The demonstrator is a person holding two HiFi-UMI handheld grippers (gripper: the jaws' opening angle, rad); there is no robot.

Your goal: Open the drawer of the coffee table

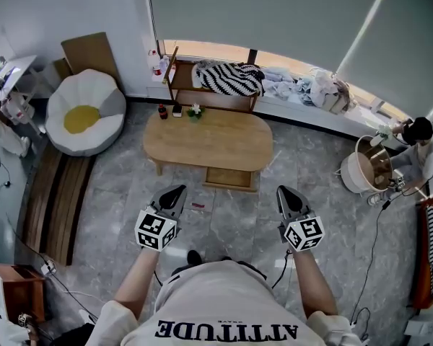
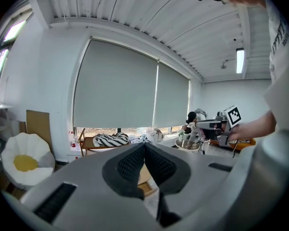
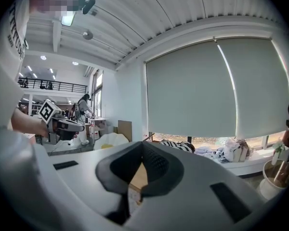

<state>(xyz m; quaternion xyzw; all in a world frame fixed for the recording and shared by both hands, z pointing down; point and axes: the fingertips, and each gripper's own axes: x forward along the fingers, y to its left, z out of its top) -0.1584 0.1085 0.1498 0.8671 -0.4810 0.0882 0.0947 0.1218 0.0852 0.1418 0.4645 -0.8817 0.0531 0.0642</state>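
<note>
Both pairs of tongs are pressed together on nothing. The left tongs (image 1: 175, 192) and the right tongs (image 1: 284, 192) are held out side by side over the grey floor (image 1: 115, 193) of a bright room and aimed toward 12 o'clock. In each gripper view the pads meet tip to tip with no object between them.

Straight ahead, well apart from both tools, stands the coffee table (image 1: 202, 139), an oval wooden piece whose long axis runs from 9 to 3 o'clock. Its drawer (image 1: 231, 179) shows under the near edge of the tabletop as a wooden box jutting toward 6 o'clock, toward the person. It appears to stand at least partly out, though these views do not settle how much farther it could slide.

The drawer lies at about 1 o'clock from the left tongs and 11 o'clock from the right, so it sits between the two, with neither hand clearly the nearer. Its travel runs along the 12-to-6 line, across the table's long axis.

A small bottle (image 1: 162, 111) and a potted sprig (image 1: 195, 111) sit at the tabletop's far edge. An egg-shaped cushion seat (image 1: 84, 114) rests on the floor at 10 o'clock.
</note>
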